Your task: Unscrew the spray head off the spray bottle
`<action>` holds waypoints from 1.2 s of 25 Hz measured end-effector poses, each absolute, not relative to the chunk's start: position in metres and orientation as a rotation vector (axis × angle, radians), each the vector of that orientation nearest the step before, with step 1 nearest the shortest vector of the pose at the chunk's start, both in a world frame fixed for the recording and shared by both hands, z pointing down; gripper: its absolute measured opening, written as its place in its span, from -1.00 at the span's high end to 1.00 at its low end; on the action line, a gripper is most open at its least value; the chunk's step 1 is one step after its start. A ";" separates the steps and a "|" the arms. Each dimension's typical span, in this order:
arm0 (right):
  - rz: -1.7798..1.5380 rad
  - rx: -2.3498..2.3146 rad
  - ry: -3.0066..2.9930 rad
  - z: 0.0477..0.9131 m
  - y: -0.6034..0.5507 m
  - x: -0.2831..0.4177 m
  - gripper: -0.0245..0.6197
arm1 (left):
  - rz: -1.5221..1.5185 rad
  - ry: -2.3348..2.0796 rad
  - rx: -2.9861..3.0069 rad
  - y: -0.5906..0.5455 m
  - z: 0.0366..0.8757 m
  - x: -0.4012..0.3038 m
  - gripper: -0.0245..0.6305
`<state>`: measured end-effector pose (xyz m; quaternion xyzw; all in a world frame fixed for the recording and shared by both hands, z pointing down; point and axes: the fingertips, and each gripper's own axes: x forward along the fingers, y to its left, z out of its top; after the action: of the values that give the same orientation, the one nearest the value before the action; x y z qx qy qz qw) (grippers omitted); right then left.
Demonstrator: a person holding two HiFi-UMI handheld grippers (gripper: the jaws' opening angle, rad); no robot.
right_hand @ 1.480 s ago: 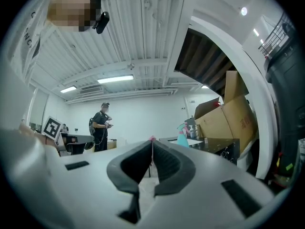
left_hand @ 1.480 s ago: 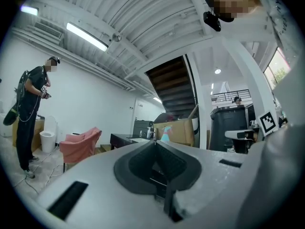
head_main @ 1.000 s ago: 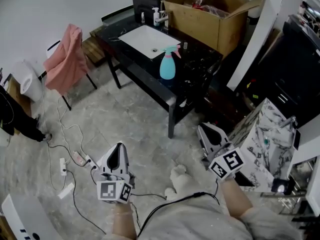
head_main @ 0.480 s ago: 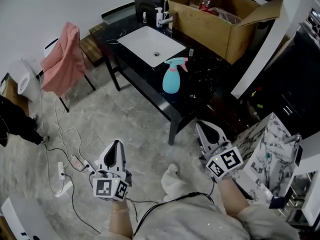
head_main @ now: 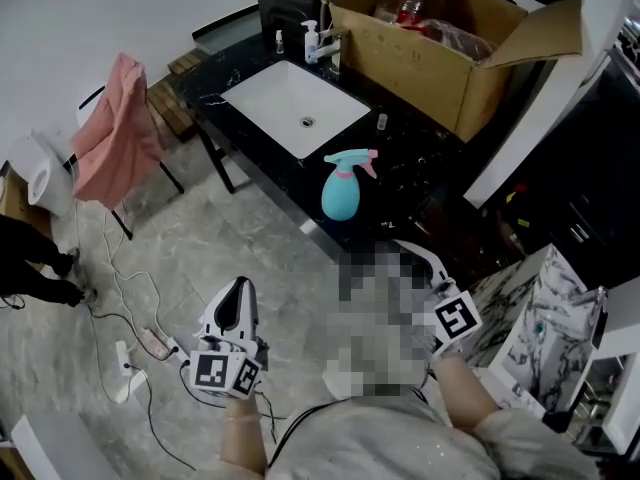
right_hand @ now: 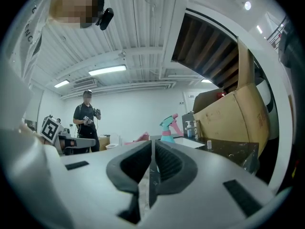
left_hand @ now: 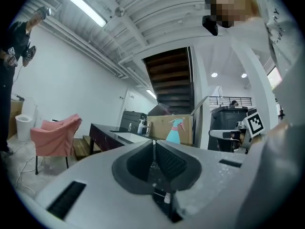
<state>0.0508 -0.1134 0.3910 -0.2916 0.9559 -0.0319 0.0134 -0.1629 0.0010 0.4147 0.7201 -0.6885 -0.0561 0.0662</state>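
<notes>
The teal spray bottle (head_main: 340, 196), spray head (head_main: 354, 158) on, stands upright at the front edge of the black sink table (head_main: 398, 140), nearer the person than a second ago. The left gripper (head_main: 238, 290) and right gripper (head_main: 404, 247), jaws pressed together and empty, hang short of it.

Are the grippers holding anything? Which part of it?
Nothing is held. The left gripper and the right gripper are both shut and empty. The bottle stands by itself on the counter.
</notes>
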 end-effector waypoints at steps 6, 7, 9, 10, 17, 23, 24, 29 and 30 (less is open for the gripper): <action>-0.088 -0.913 2.981 0.389 -0.141 0.039 0.80 | -0.173 -2.007 2.235 -0.041 0.421 -0.157 0.90; -0.081 -0.912 2.981 0.388 -0.146 0.038 0.79 | -0.176 -1.992 2.250 -0.048 0.421 -0.155 0.90; -0.066 -0.911 2.978 0.384 -0.155 0.034 0.76 | -0.183 -1.954 2.283 -0.064 0.420 -0.149 0.89; -0.059 -0.908 2.975 0.382 -0.160 0.032 0.74 | -0.190 -1.931 2.301 -0.072 0.419 -0.147 0.82; -0.010 -0.902 2.982 0.369 -0.181 0.013 0.64 | -0.194 -1.730 2.453 -0.119 0.421 -0.120 0.27; 0.000 -0.960 2.971 0.364 -0.194 0.008 0.50 | 0.027 -1.552 2.619 -0.158 0.431 -0.080 -0.13; -0.004 -0.966 2.969 0.363 -0.195 0.006 0.50 | 0.057 -1.519 2.648 -0.165 0.433 -0.075 -0.16; -0.015 -1.010 2.961 0.363 -0.199 -0.006 0.47 | 0.125 -1.356 2.777 -0.196 0.437 -0.060 -0.27; -0.023 -1.023 2.960 0.364 -0.200 -0.008 0.47 | 0.135 -1.319 2.801 -0.202 0.437 -0.058 -0.28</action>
<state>-0.0082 -0.2004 0.3636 -0.3268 0.9451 -0.0074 0.0049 -0.0582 -0.2017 0.4373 0.9036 -0.4256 0.0435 0.0210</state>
